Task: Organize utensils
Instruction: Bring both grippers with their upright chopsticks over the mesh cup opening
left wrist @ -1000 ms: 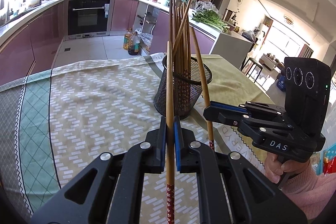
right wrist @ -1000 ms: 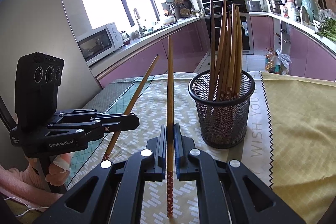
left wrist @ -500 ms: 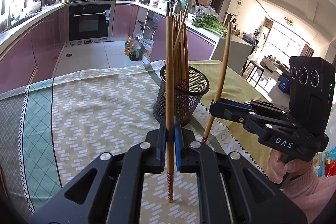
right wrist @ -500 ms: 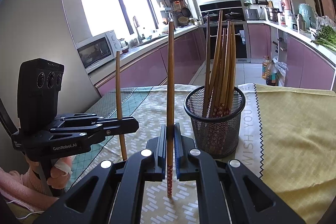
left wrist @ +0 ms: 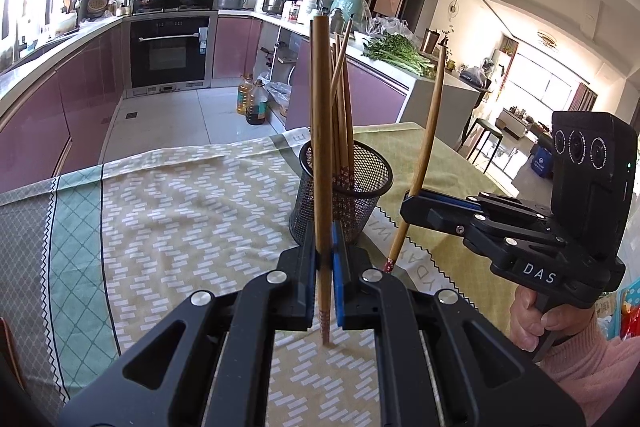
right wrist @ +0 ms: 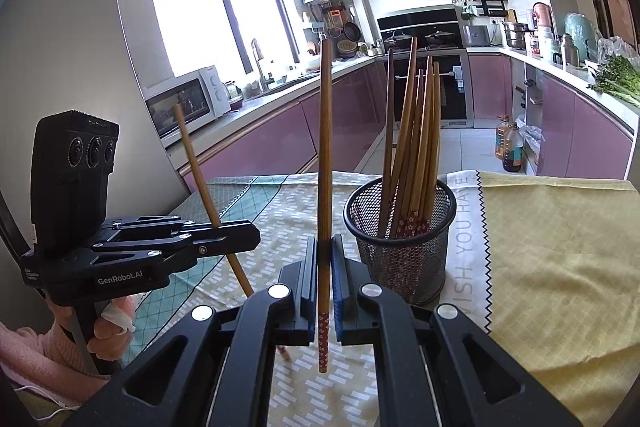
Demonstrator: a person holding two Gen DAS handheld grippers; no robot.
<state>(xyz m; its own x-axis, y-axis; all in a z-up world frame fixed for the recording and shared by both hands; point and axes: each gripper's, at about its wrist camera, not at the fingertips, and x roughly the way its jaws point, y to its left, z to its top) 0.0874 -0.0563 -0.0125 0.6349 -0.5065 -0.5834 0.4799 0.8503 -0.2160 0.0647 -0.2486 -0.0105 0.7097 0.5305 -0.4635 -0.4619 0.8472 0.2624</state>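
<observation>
The left gripper point(left wrist: 324, 259) is clamped on one chopstick point(left wrist: 322, 155), held upright with its patterned tip low over the tablecloth point(left wrist: 168, 227). The right gripper point(right wrist: 325, 267) pinches a second chopstick point(right wrist: 325, 167) the same way. Both hover just beside the mesh cup point(right wrist: 400, 239), which stands on the cloth holding a bundle of chopsticks point(right wrist: 416, 147)
</observation>
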